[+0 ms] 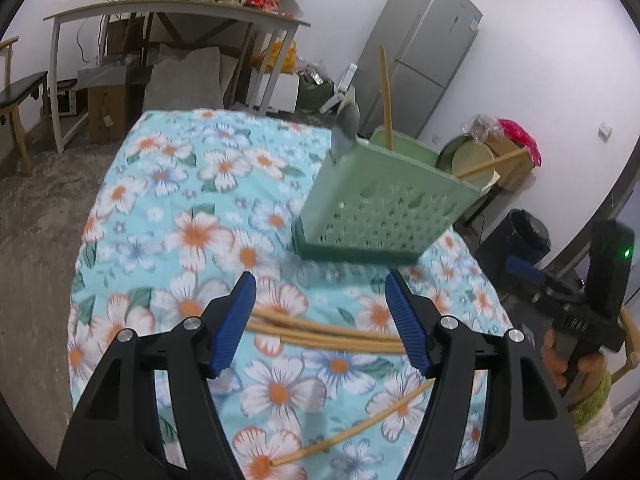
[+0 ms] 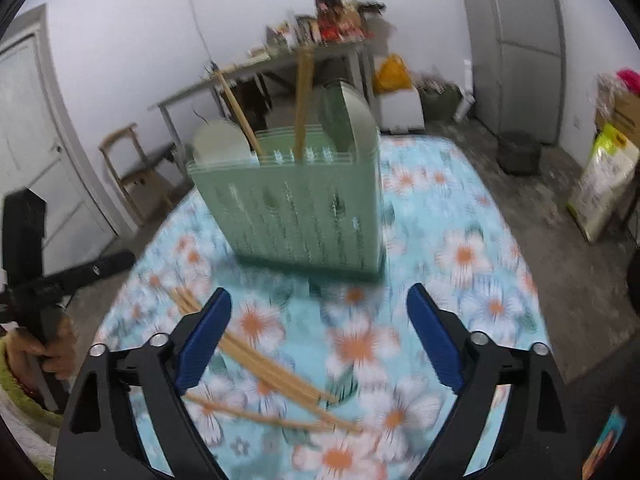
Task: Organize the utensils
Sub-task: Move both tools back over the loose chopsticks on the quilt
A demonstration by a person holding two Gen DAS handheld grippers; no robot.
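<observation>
Left wrist view: we see the green holder (image 1: 376,216) at centre right holding chopsticks (image 1: 387,104); our left gripper (image 1: 320,312) and right gripper (image 2: 320,328) gape, empty.

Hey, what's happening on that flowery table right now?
A person is sorting chopsticks into a green utensil holder using two hand-held grippers. Two chopsticks already stand in the holder. A loose bunch of chopsticks lies on the floral tablecloth. The left hand-held gripper is open just above that bunch, not gripping it. The right hand-held gripper is open and empty, hovering over the cloth near the same chopsticks.
</observation>
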